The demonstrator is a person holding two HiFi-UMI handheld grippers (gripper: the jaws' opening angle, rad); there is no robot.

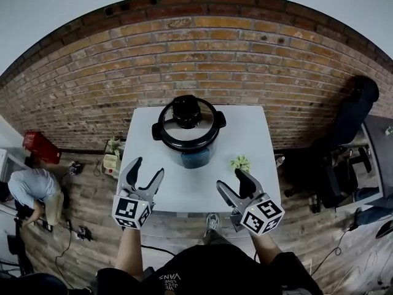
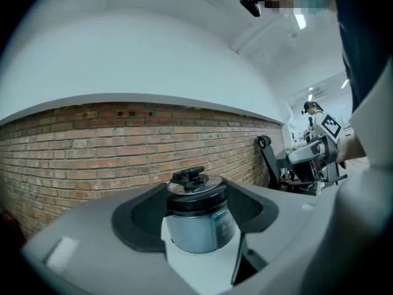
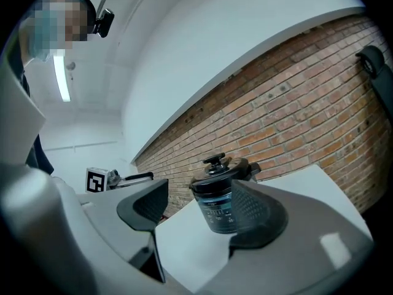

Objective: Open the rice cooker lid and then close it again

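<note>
A silver-blue rice cooker with a black glass lid and a black knob stands at the back middle of the white table; the lid is down. My left gripper hovers open over the table's front left, well short of the cooker. My right gripper is open at the front right, also apart from it. Between the spread left jaws the cooker shows straight ahead. In the right gripper view the cooker stands just behind the right jaw, and the left gripper's marker cube shows beyond.
A small green plant lies on the table right of the cooker. A brick wall runs behind the table. Left of the table are a red box, floor clutter and a crouching person. Black chairs stand right.
</note>
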